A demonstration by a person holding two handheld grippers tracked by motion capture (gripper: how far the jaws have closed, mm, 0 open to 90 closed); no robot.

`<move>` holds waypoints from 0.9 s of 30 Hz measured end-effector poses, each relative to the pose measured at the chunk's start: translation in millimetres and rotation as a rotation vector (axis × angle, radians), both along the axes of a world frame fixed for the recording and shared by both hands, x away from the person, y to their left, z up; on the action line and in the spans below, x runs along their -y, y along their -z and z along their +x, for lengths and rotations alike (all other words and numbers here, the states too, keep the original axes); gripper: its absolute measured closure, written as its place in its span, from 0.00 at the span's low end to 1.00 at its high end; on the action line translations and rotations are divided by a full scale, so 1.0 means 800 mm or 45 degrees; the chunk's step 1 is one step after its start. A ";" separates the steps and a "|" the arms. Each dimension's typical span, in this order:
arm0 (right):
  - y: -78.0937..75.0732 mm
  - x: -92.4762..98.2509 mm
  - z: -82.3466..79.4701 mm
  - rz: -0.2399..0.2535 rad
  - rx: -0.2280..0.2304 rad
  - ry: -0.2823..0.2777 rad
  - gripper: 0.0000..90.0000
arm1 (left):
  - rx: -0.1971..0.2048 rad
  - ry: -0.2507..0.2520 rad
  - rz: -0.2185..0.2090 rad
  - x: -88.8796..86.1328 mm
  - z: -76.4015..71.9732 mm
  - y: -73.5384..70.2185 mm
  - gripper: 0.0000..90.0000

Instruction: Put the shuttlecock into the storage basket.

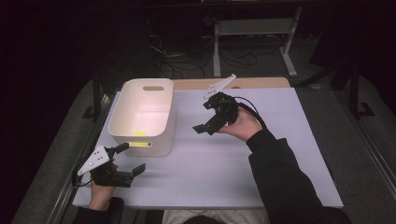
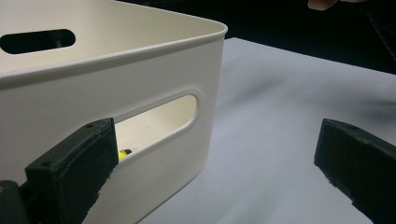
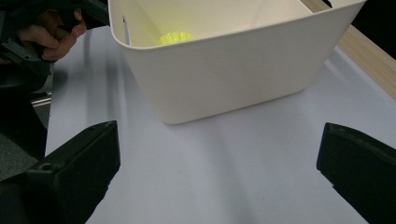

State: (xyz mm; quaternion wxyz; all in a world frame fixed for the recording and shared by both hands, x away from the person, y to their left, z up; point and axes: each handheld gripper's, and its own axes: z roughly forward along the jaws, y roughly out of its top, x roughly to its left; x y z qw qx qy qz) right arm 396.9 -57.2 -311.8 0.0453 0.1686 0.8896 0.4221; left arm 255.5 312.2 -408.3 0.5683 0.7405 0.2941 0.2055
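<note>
A cream plastic bin (image 1: 145, 95) with handle slots stands at the table's left. A small yellow object (image 1: 139, 133) lies inside it near the front wall. In the right gripper view that yellow object (image 3: 175, 37) peeks over the bin (image 3: 224, 70) rim, and in the left gripper view the yellow object (image 2: 124, 153) shows through the bin's (image 2: 107, 88) slot. My left gripper (image 1: 130, 159) is open and empty just in front of the bin's near corner. My right gripper (image 1: 201, 117) hovers open and empty to the right of the bin, pointing at it.
A pale sheet (image 1: 224, 172) covers the table, with a wooden strip (image 1: 261, 83) along the far edge. Beyond it, cables and a white desk frame (image 1: 252, 28) sit on the dark floor. The person's left hand (image 3: 51, 35) shows past the bin.
</note>
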 end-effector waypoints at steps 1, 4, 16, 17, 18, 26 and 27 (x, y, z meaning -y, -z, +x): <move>0.001 0.001 0.000 -0.002 -0.005 0.001 0.00 | 0.000 0.000 -0.001 0.000 0.000 0.000 0.00; 0.005 0.005 0.000 0.005 -0.007 0.006 0.00 | 0.000 -0.001 0.000 0.000 0.000 0.000 0.00; 0.008 0.019 -0.012 0.035 -0.005 0.011 0.00 | -0.001 -0.003 0.001 0.000 0.000 0.000 0.00; 0.009 0.021 -0.012 0.038 -0.004 0.012 0.00 | -0.001 -0.003 0.001 0.000 0.000 0.000 0.00; 0.010 0.023 -0.013 0.040 -0.006 0.013 0.00 | -0.002 -0.002 0.002 0.000 0.000 0.000 0.00; 0.018 0.039 -0.021 0.058 -0.005 0.033 0.00 | -0.002 -0.004 0.003 0.000 0.000 0.000 0.00; 0.019 0.041 -0.021 0.057 -0.001 0.033 0.00 | -0.003 -0.005 0.003 0.000 0.000 0.000 0.00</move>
